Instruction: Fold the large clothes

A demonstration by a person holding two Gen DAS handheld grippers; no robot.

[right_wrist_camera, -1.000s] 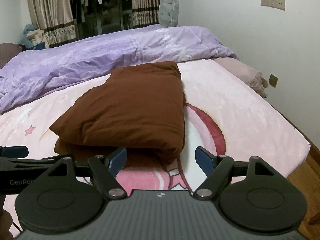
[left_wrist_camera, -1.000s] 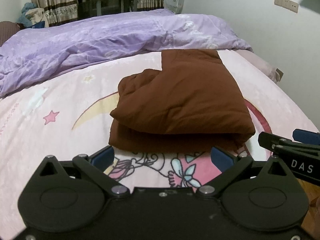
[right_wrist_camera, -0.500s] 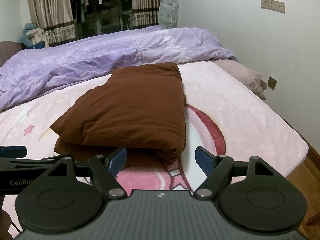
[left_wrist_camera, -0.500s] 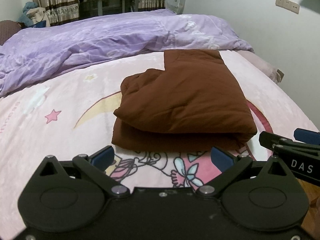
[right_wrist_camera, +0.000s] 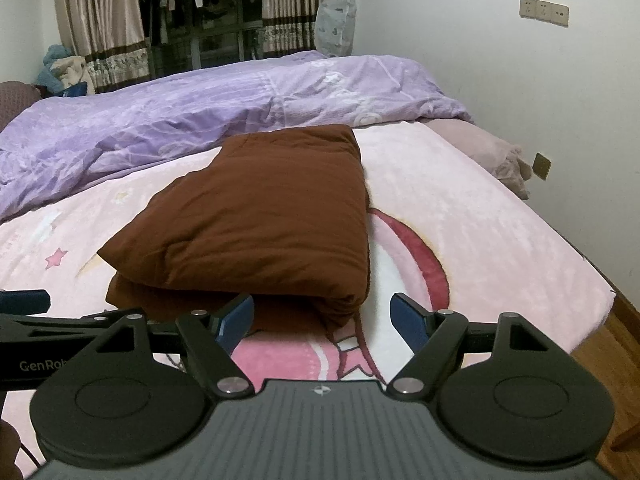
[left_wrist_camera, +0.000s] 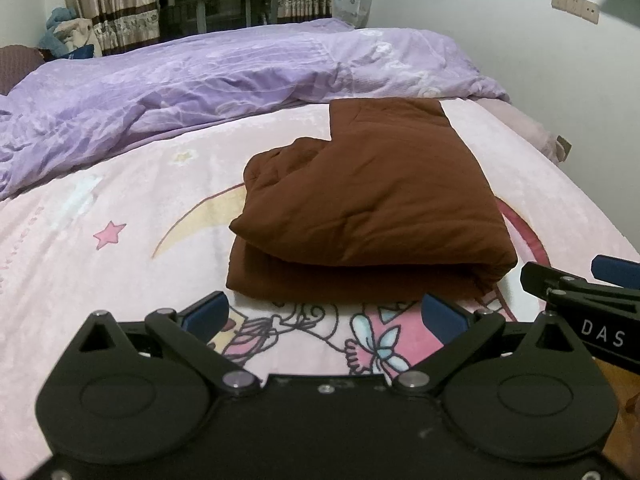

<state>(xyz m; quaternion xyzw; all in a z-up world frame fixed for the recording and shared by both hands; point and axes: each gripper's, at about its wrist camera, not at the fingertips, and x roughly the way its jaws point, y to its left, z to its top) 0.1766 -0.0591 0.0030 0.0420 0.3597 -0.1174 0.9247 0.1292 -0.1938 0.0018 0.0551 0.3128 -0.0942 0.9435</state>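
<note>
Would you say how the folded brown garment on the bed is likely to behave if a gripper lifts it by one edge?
The brown garment looks puffy and soft, so it would probably sag. Its stacked layers would likely unfold. It seems light for its bulk.

The brown garment point(right_wrist_camera: 256, 216) hides its own lower layers under the top fold, and its near edge is partly covered by the right claw point(right_wrist_camera: 324, 318). The lilac duvet point(left_wrist_camera: 192, 92) runs off the left edge. Clothes behind the curtains point(right_wrist_camera: 100, 20) are too dark and small to identify.
</note>
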